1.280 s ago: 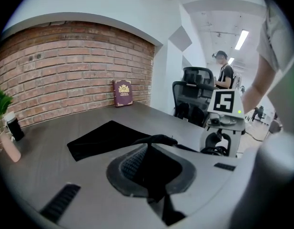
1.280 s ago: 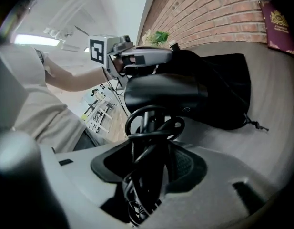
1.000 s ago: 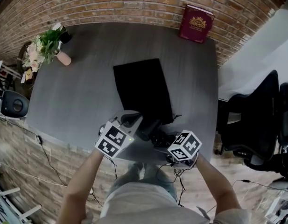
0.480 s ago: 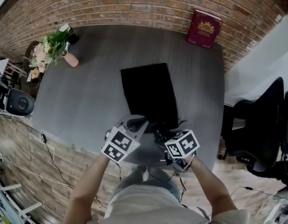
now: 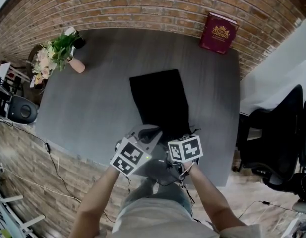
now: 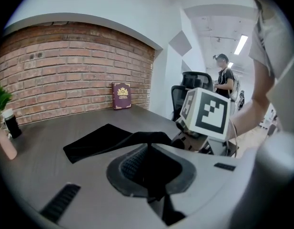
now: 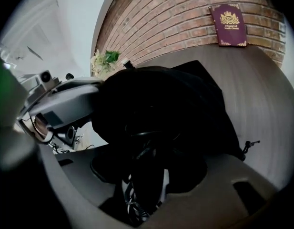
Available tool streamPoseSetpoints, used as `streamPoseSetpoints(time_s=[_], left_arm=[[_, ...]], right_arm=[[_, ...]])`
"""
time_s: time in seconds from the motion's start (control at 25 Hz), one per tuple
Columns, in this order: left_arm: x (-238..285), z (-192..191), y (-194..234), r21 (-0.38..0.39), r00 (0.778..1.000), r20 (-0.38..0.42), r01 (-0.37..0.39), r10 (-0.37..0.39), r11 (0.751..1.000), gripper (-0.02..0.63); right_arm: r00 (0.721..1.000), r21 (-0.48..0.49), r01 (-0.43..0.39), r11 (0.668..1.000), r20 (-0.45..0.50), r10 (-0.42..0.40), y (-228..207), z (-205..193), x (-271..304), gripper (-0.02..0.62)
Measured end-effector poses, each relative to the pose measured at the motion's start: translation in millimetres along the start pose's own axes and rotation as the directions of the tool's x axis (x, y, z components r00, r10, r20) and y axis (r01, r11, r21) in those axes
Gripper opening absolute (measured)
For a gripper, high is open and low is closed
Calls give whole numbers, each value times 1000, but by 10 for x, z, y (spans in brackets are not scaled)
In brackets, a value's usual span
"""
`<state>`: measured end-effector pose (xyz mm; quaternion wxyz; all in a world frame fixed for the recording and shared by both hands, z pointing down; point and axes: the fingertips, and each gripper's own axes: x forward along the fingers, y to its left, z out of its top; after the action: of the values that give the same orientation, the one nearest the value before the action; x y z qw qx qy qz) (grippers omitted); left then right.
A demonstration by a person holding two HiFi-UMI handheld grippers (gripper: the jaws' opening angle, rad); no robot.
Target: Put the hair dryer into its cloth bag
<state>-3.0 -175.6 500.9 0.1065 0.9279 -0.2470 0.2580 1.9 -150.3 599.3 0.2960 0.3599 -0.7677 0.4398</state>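
Just changed: the right gripper (image 7: 146, 190) has been sliding in from 4 o'clock toward the left gripper (image 6: 147, 149) and rolling as it goes, so the two marker cubes are now sitting almost side by side at the table's 6 o'clock edge.
What that means: the load is being lined up with the bag's mouth; insertion looks to be starting, not finished.
Left jaws: clenched, pinching a fold of black cloth at the mouth of the cloth bag (image 5: 160, 100) and holding that edge raised off the table (image 5: 93, 98).
Right jaws: standing wide but grasping the hair dryer (image 7: 147, 173), a dark body with its cord (image 7: 131, 204) trailing beside it.
Hair dryer's place: at 6 o'clock, right at the bag's mouth, with raised cloth looming over it; how far its nose is inside, I cannot tell.
Cloth bag: stretching from the table's centre down to 6 o'clock, lying flat along most of its length, so probably holding nothing further in yet.
Other container: a vase (image 5: 76, 66) at 10 o'clock is holding flowers (image 5: 52, 53).
Bystander: a dark red book (image 5: 220, 32) is leaning against the brick wall at 1 o'clock, well apart from the work.
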Motion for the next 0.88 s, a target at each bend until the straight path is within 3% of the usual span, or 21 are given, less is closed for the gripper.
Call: streamPoseSetpoints(time_s=[0.32, 0.6, 0.88], left_arm=[[11, -78, 32, -18, 1000, -5, -3, 3, 1000, 20], [19, -218, 47, -60, 1000, -6, -8, 7, 998, 20], [16, -331, 61, -92, 1000, -4, -4, 3, 996, 20]], right_arm=[[997, 35, 56, 998, 48, -58, -107, 151, 100, 215], [992, -14, 112, 994, 54, -111, -123, 102, 203, 242], [980, -28, 84, 996, 182, -77, -87, 169, -26, 291]])
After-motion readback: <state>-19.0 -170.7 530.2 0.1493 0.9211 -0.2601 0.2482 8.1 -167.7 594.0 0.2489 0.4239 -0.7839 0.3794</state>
